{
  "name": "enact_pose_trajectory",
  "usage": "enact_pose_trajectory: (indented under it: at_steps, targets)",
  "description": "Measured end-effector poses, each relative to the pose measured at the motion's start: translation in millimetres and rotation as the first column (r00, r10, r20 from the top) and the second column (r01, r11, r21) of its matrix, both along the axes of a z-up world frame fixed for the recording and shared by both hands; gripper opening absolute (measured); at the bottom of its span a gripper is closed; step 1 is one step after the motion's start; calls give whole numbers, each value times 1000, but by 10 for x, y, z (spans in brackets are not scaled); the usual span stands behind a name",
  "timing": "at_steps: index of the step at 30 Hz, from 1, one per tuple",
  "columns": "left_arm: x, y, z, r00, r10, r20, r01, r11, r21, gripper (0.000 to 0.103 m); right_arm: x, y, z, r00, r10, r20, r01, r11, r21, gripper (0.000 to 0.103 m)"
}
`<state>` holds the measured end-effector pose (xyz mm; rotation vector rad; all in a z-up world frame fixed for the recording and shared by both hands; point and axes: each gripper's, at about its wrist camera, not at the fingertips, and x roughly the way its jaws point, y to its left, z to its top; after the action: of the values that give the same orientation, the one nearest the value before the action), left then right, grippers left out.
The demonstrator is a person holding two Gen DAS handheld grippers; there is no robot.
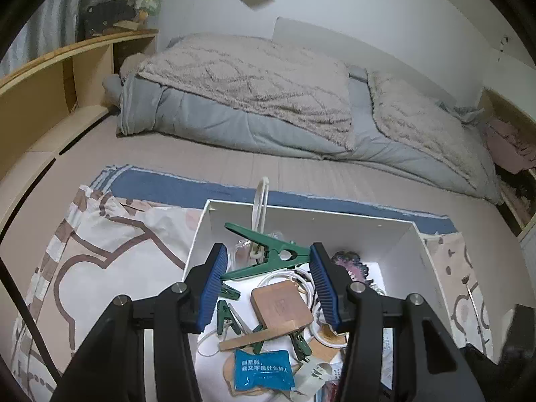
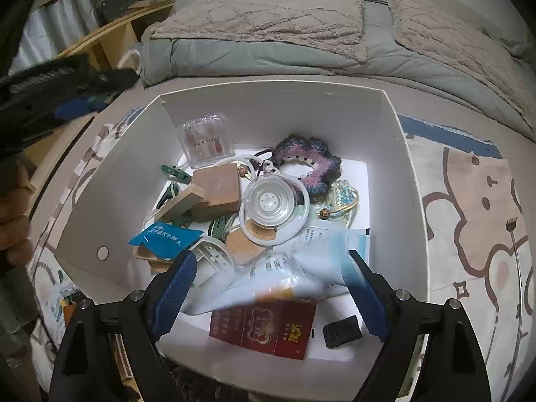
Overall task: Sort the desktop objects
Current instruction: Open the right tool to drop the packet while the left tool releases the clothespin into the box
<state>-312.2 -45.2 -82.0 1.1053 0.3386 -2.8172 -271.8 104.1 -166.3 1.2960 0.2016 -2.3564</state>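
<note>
A white box point(image 1: 301, 212) point(image 2: 268, 100) stands on the bed, full of small objects. In the left wrist view my left gripper point(image 1: 268, 261) is shut on a large green clothes peg point(image 1: 264, 251) and holds it above the box. Below it lie a brown wooden block point(image 1: 281, 308), small green pegs point(image 1: 225, 315) and a blue sachet point(image 1: 263, 370). In the right wrist view my right gripper point(image 2: 269, 268) is open over the box's near side, above pale plastic packets point(image 2: 301, 268). A clear round lid point(image 2: 269, 204), a crocheted purple piece point(image 2: 311, 164) and a red booklet point(image 2: 264, 326) lie inside.
A patterned cloth point(image 1: 100, 251) point(image 2: 475, 217) lies under the box. A folded grey quilt point(image 1: 254, 100) fills the far bed. Wooden shelves point(image 1: 50, 77) run along the left. The left gripper shows blurred at the right wrist view's left edge point(image 2: 67, 83).
</note>
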Motion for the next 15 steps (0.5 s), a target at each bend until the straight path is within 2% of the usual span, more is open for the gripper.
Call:
enact_pose_trajectory:
  at_steps: [2, 6, 11, 14, 15]
  targets:
    - [-79, -2, -85, 1000, 14, 22, -15, 1000, 17, 50, 7, 15, 25, 1000, 7, -6, -7, 1000, -3, 94]
    - [-200, -33, -282, 997, 25, 80, -31, 997, 76, 50, 30, 20, 98, 1000, 15, -11, -16, 1000, -23, 95]
    - [-261, 42, -500, 990, 22, 142, -27, 999, 38, 50, 62, 6, 139, 999, 30, -16, -31, 999, -31, 95]
    - [-243, 26, -530, 989, 44, 140, -47, 999, 21, 51, 67, -5, 127, 999, 32, -17, -33, 999, -23, 95]
    - [-244, 15, -526, 990, 50, 133, -52, 999, 14, 60, 65, -8, 113, 999, 31, -15, -32, 999, -17, 95]
